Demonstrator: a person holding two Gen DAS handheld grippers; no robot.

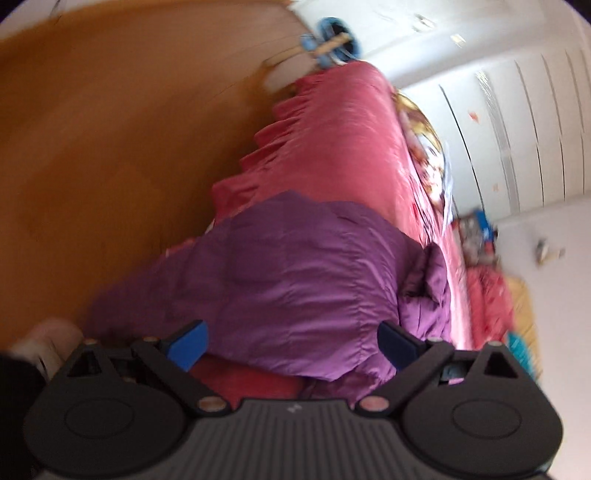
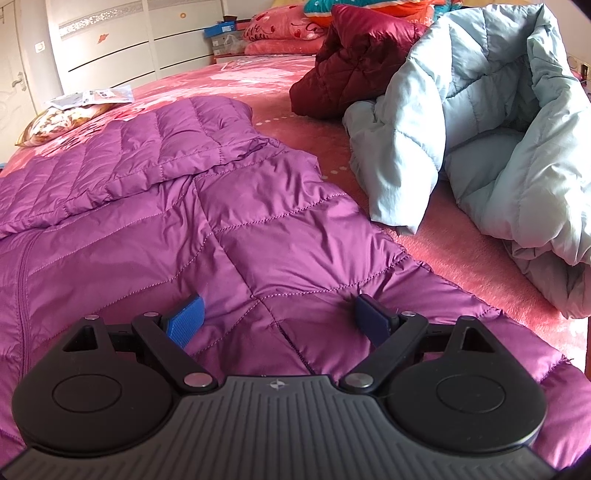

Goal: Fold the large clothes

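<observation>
Two grippers, jaws spread, holding nothing. Right gripper low over purple jacket, frame centre, on pink bed; left gripper approaching. Probably pre-grasp; next, pinch an edge.

Three quilted jackets lie on one bed: one purple jacket, one dark red jacket and one pale blue jacket. Two pink pillows sit stacked behind them.

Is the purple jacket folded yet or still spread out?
Partly folded: in the right wrist view one sleeve of the purple jacket lies across its body, the rest spread flat on the pink bedspread.
</observation>
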